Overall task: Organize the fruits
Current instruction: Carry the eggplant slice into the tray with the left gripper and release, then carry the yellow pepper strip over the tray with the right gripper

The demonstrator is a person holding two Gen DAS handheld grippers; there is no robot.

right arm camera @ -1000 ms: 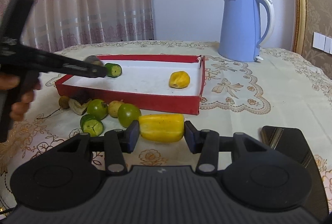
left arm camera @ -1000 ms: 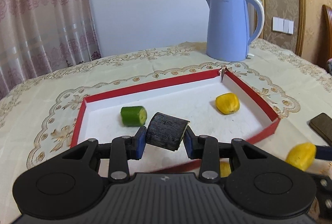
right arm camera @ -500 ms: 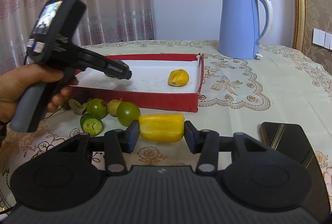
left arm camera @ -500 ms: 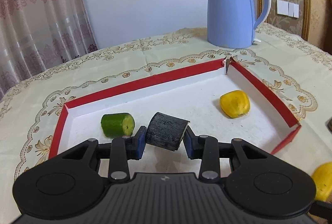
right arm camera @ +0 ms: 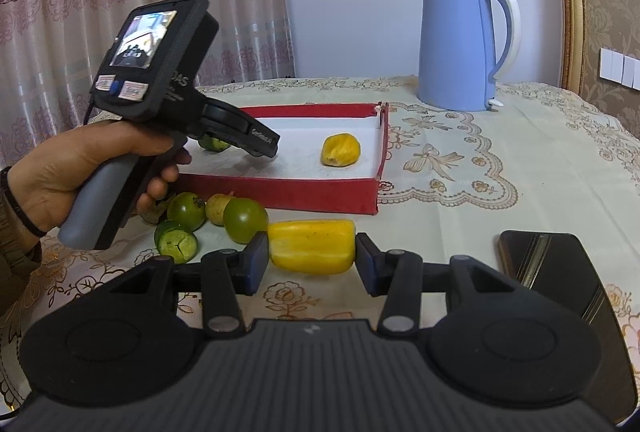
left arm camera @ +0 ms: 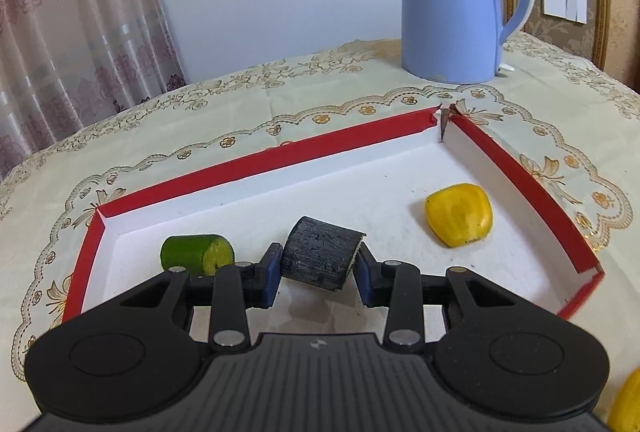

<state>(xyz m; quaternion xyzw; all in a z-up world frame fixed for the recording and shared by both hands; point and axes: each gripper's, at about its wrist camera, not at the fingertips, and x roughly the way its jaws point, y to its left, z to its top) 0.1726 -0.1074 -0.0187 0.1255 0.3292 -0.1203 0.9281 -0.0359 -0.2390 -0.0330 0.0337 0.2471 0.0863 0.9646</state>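
Your left gripper is pinching one dark, charred-looking cut chunk between its blue pads, holding it just over the white floor of the red-walled tray. Just left of that gripper, inside the tray, lies one green cut cylinder; ahead and to its right lies one yellow fruit piece, well apart from the chunk. That makes two pieces resting in the tray, plus the one you hold.

Your right gripper is clamped on one long yellow fruit piece, held crosswise above the counter, outside the tray's near wall. Just ahead and to the left of this gripper a cluster sits on the cloth: two round green fruits, one pale yellowish fruit between them, and one green cut piece with a cracked face; more may be hidden behind your left hand. To the right of this gripper lies one dark phone-like slab. Far ahead, past the tray, stands one blue kettle.
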